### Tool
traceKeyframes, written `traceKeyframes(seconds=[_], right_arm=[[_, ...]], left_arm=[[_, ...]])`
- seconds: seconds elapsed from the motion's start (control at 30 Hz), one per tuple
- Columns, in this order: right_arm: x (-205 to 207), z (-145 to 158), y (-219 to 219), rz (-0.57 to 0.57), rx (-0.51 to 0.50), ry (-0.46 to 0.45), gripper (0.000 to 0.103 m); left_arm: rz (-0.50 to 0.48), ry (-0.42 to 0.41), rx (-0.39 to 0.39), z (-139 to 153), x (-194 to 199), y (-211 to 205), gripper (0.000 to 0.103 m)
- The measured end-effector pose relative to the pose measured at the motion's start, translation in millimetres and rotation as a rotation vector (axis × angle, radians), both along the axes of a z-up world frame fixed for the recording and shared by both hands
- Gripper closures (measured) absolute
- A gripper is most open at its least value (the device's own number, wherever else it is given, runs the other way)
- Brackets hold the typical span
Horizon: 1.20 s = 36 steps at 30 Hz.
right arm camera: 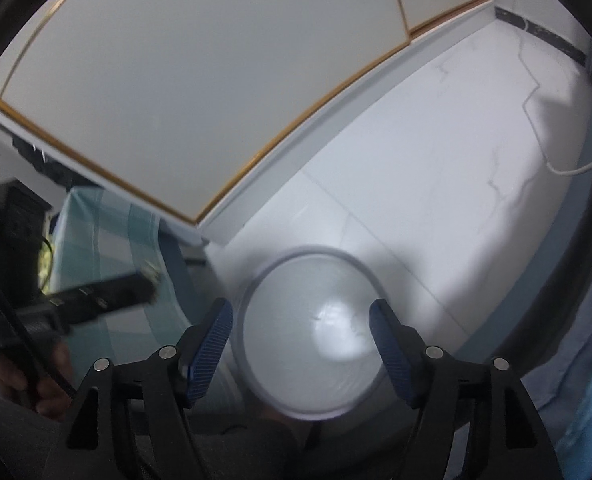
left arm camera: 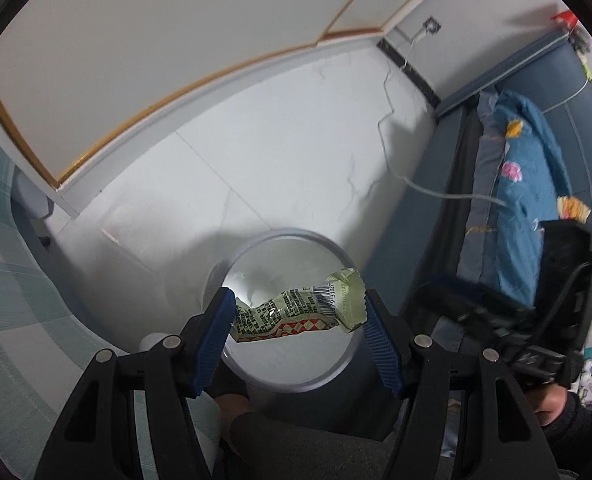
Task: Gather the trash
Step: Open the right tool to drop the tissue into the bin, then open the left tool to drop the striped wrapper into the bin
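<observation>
Pinching one wrapper, left tongs hover over one bin — right tongs spread, empty.

— Any print to log from where you stand?

— One item only: the crumpled green wrapper. It carries a barcode with a row of digits beneath it; the digits are warped by the creases, and I can make out something like "31027", not the full run.

— Anything else on it?

— Blocks of small dark print along its middle, too fine and crumpled to read, above a red-and-white diamond band. No brand name legible.

— Other surfaces?

— Nothing readable anywhere else.
</observation>
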State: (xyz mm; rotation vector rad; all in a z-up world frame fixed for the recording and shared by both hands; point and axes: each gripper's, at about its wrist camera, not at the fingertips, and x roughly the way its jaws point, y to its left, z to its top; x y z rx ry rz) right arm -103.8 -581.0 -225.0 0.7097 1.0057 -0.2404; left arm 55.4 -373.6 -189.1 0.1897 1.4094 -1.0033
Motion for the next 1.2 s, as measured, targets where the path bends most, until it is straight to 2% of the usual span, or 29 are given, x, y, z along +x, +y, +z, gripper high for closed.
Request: traceKeyframes(seconds=[0.13,0.23,0.33,0.47,0.6,0.77,0.93,1.03,1.2], right_arm=[[-6.5,2.7,-6.7,-0.044,-0.005,-0.006,0.028],[-10.9,4.1,-12.4,-0.067,-0.006,0.000,0.028],[-15.7,6.3,-18.5,-0.098,0.004,-0.019,0.027],[-15.9,6.4,-23.5,-0.114,0.019,-0.030,0.023],[-15.8,8.9,-22.6,-0.117,0.012,-0.035,0.015],[-18.1,12.9,-20.7,-0.129,-0.005,-0.030,0.012],[-19.8,17.3,-18.6,-0.128,-0.010,-0.042,0.010],[-19.5,19.0,-15.7,-0.120,-0.010,-0.043,0.009],[-20.1,23.8,-11.7,-0.108,-0.017,-0.045,0.009]], left_arm=[[-0.052,0.009,0.045,-7.7,-10.0,-11.8,0.043],[-0.077,-0.004,0.119,-16.9,-15.1,-19.7,0.043],[-0.098,0.026,0.143,-25.2,-18.9,-24.4,0.043],[-0.130,0.026,0.177,-28.5,-22.7,-30.9,0.042],[-0.161,0.023,0.223,-34.0,-26.6,-37.3,0.042],[-0.135,0.041,0.214,-32.9,-22.6,-35.8,0.042],[-0.120,0.066,0.204,-30.9,-21.6,-32.6,0.034],[-0.105,0.075,0.191,-28.7,-21.3,-31.9,0.033],[-0.063,0.044,0.177,-19.5,-18.4,-25.7,0.029]])
